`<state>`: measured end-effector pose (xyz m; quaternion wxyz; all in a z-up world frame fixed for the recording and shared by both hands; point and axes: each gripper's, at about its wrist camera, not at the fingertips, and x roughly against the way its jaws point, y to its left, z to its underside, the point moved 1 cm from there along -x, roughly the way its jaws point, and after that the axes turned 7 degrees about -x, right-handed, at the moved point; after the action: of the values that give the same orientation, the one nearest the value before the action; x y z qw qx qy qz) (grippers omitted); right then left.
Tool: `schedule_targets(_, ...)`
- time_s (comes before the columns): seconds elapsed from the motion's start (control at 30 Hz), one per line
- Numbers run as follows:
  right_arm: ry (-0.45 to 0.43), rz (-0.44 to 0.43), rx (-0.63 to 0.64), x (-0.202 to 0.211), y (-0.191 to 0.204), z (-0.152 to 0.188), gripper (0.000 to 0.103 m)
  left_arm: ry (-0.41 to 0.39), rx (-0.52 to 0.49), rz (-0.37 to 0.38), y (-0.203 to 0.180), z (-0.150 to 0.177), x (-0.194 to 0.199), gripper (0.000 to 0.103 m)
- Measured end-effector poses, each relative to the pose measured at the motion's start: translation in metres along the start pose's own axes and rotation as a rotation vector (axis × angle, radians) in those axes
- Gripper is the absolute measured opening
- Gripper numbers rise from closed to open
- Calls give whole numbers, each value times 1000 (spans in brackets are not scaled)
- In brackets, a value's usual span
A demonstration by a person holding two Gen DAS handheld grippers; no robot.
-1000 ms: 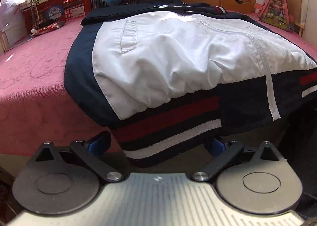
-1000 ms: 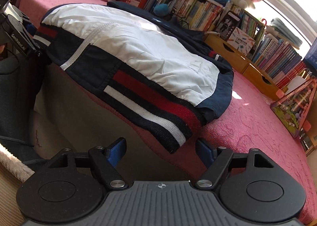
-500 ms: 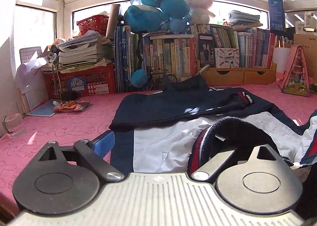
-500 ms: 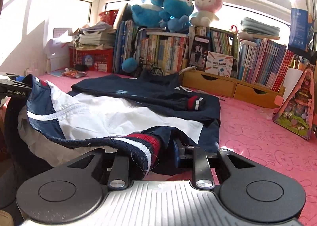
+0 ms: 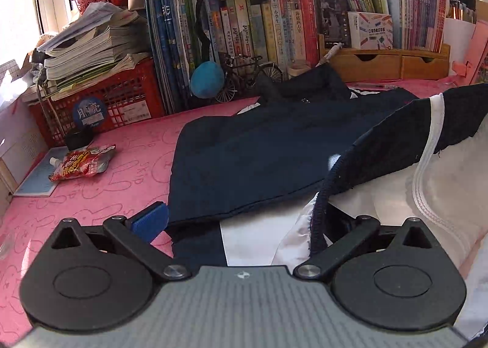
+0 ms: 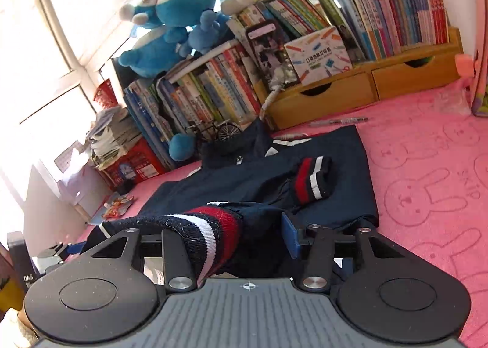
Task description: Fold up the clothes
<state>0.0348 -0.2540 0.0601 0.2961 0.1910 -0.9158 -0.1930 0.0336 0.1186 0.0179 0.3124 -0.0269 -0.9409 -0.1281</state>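
We find the navy, white and red jacket lying on the pink worktop, its striped hem lifted at 6 o'clock. The left gripper has just been opening and stands spread, hem between its fingers. The right gripper has just been opening; the striped hem drapes over its left finger.

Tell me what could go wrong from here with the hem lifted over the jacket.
1. The striped hem lies only draped over the right claw, whose jaws have just been opening; it could slip off before the fold lands.
2. The left claw stands wide, not pinching the jacket, so that side may sag and fold crooked.
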Motion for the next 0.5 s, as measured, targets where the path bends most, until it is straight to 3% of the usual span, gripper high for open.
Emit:
schedule_targets(0.07,-49,18,140,17,11,6,88,14,15,45,1,4,-9,103)
schedule_targets(0.13,-87,38,245,33,20,10,96,28,38,84,3,3,-15,103)
schedule_targets(0.17,-71,27,229,34,20,8,101,36,48,102,3,3,-19,103)
schedule_targets(0.37,91,-17,-47,-4,3,5,103,78,43,103,1,6,-29,103)
schedule_targets(0.4,103,-17,-41,-12,5,8,103,73,42,105,2,6,-26,103)
schedule_targets(0.43,71,40,34,-18,15,13,103,60,42,112,4,6,-22,103)
schedule_targets(0.5,-59,255,275,-26,45,28,103,22,49,142,10,2,-9,103)
